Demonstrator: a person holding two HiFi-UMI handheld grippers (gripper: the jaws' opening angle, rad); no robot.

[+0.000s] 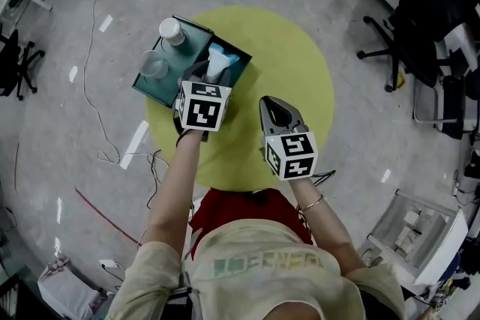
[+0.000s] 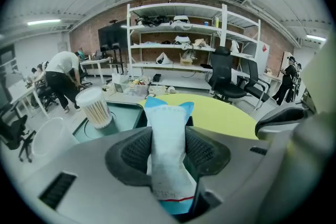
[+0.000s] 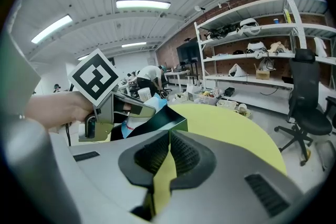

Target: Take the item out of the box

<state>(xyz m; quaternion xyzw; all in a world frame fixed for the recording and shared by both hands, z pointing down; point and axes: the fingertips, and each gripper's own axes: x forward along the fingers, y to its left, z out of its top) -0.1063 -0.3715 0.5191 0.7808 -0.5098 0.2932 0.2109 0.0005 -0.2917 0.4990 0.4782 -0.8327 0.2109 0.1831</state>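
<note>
A dark teal box [image 1: 166, 82] stands on the round yellow-green table [image 1: 292, 79], with a jar of cotton swabs [image 1: 172, 31] and a clear cup [image 1: 152, 65] in it. My left gripper [image 1: 211, 79] is shut on a white and blue packet [image 2: 169, 149], which stands upright between the pads above the box's near end [image 2: 126, 115]. The packet's blue top [image 1: 220, 56] shows over the box in the head view. My right gripper [image 1: 276, 110] hangs shut and empty over the table to the right; its own view shows the box's corner [image 3: 170, 119] and the left gripper [image 3: 102, 97].
Office chairs [image 1: 409, 41] stand right of the table. Metal shelves [image 2: 181, 42] with clutter line the back wall. Cables [image 1: 97, 131] trail on the grey floor at left. A white crate [image 1: 420, 232] sits at lower right. People work at desks [image 2: 60, 78] far left.
</note>
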